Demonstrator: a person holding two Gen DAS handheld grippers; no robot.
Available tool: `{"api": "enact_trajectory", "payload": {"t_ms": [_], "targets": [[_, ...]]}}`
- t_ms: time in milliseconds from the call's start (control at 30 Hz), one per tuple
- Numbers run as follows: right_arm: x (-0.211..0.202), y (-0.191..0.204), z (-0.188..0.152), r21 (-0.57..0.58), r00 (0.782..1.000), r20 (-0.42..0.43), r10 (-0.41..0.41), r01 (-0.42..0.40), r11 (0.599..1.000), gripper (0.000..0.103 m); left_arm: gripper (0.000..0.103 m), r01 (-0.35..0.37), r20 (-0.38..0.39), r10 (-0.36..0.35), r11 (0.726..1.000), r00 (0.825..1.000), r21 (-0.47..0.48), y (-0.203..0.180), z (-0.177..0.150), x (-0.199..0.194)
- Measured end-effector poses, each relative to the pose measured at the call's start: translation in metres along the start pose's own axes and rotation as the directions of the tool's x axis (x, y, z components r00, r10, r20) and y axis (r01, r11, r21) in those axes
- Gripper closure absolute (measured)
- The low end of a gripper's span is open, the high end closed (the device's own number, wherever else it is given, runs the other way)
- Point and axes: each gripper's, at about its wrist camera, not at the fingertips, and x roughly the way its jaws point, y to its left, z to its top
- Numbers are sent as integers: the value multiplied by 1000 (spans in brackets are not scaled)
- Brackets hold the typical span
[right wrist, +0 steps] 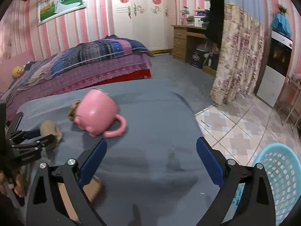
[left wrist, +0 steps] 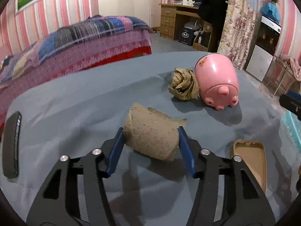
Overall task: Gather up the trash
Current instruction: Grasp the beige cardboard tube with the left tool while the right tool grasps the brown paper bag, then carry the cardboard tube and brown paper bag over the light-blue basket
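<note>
My left gripper (left wrist: 150,137) is shut on a tan fibre cup (left wrist: 152,137) that lies on its side on the blue-grey table cloth (left wrist: 75,113); both blue pads touch its sides. The same cup (right wrist: 49,130) and left gripper (right wrist: 42,135) show at the left of the right wrist view. A crumpled brown paper ball (left wrist: 183,84) lies behind it, touching a pink pig mug (left wrist: 216,79) on its side. My right gripper (right wrist: 151,156) is open and empty above the table, right of the mug (right wrist: 97,113). A light blue mesh basket (right wrist: 278,179) stands at lower right.
A brown cardboard tray (left wrist: 252,162) lies near the table's front right. A black phone (left wrist: 12,143) lies at the table's left edge. Beyond the table are a bed (right wrist: 75,66), a wooden desk (right wrist: 188,41), a floral curtain (right wrist: 239,56) and tiled floor (right wrist: 235,128).
</note>
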Motion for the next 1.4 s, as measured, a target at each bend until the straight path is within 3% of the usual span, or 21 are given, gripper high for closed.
{"api": "enact_trajectory", "payload": {"t_ms": [200,367,433,567,733,900,1100,1267,1400], "targets": [[5,65,16,-97,998,2,65,-65,993,11,49,-129,91,130,991,987,-17,64,10,-35],[29,118,27,-177,994,-36,107,-112,978,23,49,-208,94,214,976,972,-69,132,14,-49],[46,137,32,-186,990,-72,120,-131,974,34,49,-236,90,244,968,966,-84,150,14,-50],[65,161,38,-213,990,-97,98,-117,970,36,49,-238,75,248,963,966,-124,179,10,-51],[92,184,39,-259,989,-147,13,-51,964,47,49,-254,73,262,961,962,-108,183,0,-47],[104,193,40,-294,985,-156,-80,31,955,51,49,-244,73,253,963,965,-111,181,-2,-46],[107,196,37,-366,974,-138,-182,121,923,65,49,-244,81,253,964,964,-107,175,1,-47],[97,185,41,-332,981,-126,-146,97,938,67,49,-244,78,253,964,964,-104,171,1,-48],[69,171,42,-267,995,-93,-25,-1,964,67,49,-249,91,258,963,962,-104,167,1,-54]]}}
